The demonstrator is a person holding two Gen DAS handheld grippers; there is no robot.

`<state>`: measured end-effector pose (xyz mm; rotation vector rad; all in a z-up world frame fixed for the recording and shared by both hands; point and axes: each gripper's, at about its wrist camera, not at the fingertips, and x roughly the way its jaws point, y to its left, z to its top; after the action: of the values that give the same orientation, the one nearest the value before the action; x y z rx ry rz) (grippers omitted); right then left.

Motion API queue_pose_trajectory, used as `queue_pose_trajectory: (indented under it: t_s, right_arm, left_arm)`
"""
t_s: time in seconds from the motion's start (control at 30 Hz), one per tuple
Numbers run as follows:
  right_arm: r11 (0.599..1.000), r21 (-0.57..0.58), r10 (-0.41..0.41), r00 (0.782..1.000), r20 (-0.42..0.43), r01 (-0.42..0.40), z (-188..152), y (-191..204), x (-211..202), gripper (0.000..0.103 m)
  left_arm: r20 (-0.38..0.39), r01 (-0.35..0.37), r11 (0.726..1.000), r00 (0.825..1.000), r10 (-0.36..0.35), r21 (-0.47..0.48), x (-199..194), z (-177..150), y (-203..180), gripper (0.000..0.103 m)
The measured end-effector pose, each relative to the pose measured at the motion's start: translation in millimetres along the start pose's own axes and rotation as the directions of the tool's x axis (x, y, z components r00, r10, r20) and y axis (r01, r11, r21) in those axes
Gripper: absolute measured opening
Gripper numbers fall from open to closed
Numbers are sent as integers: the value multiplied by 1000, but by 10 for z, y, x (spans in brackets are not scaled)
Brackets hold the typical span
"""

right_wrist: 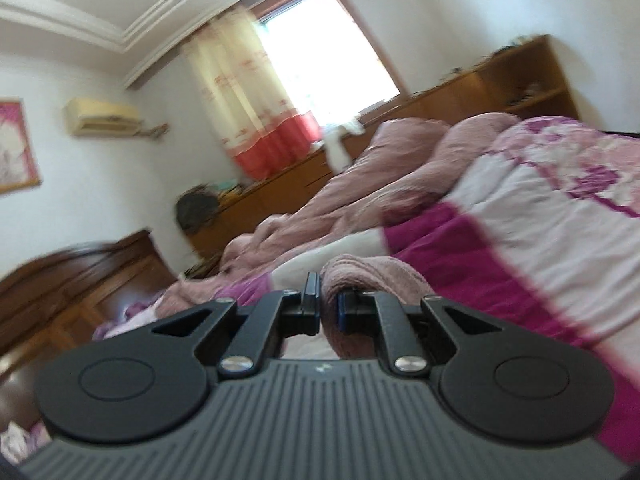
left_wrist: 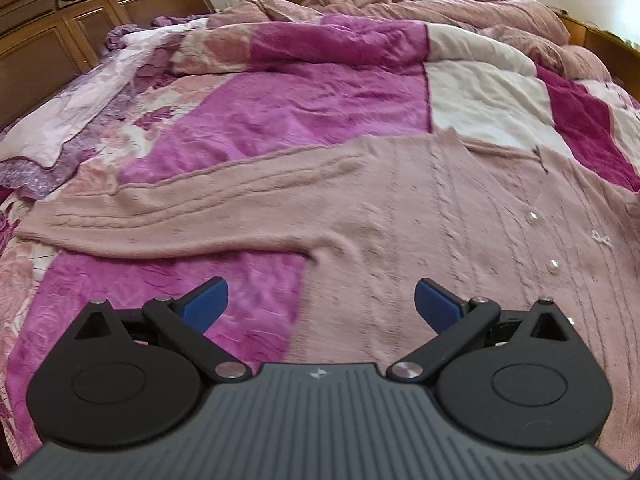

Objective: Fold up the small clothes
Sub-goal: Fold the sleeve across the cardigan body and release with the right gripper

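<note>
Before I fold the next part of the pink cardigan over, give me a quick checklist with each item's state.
1. Right claw shut on the pink knit: ok.
2. Left claw open and holding nothing: ok.
3. Cardigan body lying flat on the bedspread: ok.
4. Sleeve stretched out sideways, not yet folded in: not ok.
5. Which part the right claw holds: cannot tell.
6. Pearl buttons facing up: ok.

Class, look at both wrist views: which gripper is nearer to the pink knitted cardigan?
Right. The right gripper is shut on a fold of the pink knitted cardigan, while the left gripper hovers open above it, not touching.
</note>
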<state>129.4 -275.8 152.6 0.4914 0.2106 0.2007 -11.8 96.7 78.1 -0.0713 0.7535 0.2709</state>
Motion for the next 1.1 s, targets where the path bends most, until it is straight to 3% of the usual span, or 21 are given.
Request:
queue_pose_trajectory:
  t_s: [0.23, 0.43, 0.53, 0.7, 0.8, 0.87, 0.93, 1.1]
  right_arm:
    - [997, -37, 63, 988, -142, -69, -788, 641, 482, 11]
    - [992, -67, 86, 952, -293, -110, -1540, 987, 803, 11]
    - [989, -90, 78, 927, -367, -119, -1848, 1084, 912, 11]
    - [988, -99, 50, 855, -516, -117, -2198, 1044, 1058, 14]
    - [989, -64, 80, 838, -539, -136, -2272, 988, 1046, 31]
    - [987, -29, 115, 830, -545, -156, -2234, 967, 951, 53]
    - [984, -25, 136, 826, -547, -179, -2184, 977, 826, 64]
    - [980, -39, 145, 829, -541, -197, -1973, 887, 472, 64]
  left_arm:
    - [1, -28, 999, 1000, 29, -35, 12, -14, 315, 103]
    - [0, -55, 997, 998, 56, -54, 41, -80, 538, 103]
    - [-7, -59, 996, 998, 59, -61, 83, -111, 617, 103]
    - [-16, -53, 996, 998, 53, -65, 163, -141, 643, 103]
    - [-17, -44, 997, 999, 43, -67, 187, -138, 620, 103]
    - [-17, -34, 997, 999, 33, -66, 193, -124, 586, 103]
    - [-11, -25, 998, 1000, 24, -57, 178, -107, 546, 103]
    - [16, 12, 1000, 1000, -12, -27, 128, -1, 396, 103]
